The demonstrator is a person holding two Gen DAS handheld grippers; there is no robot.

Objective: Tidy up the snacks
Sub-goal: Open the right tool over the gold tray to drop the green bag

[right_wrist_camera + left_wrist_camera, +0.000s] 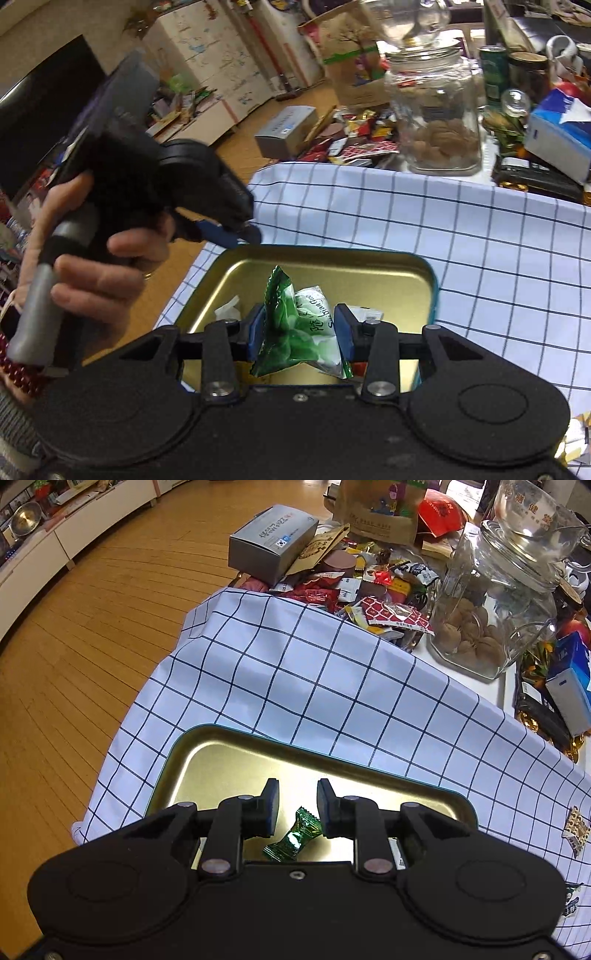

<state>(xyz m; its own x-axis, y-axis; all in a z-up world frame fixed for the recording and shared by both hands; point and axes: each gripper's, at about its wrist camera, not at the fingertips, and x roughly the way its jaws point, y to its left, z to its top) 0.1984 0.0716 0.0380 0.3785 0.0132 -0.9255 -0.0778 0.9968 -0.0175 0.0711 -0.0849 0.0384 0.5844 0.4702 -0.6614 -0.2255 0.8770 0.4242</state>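
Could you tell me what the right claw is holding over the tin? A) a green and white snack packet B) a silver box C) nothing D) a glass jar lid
A: the right claw has its pads on either side of a green and white snack packet above the gold tin.

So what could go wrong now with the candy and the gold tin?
1. The right gripper pinches only the sides of the green-and-white packet, so it might slip out.
2. The left gripper hangs open right over the green candy in the tin; the two grippers could bump.
3. The tin sits near the edge of the checked cloth, so a knock might push it off.
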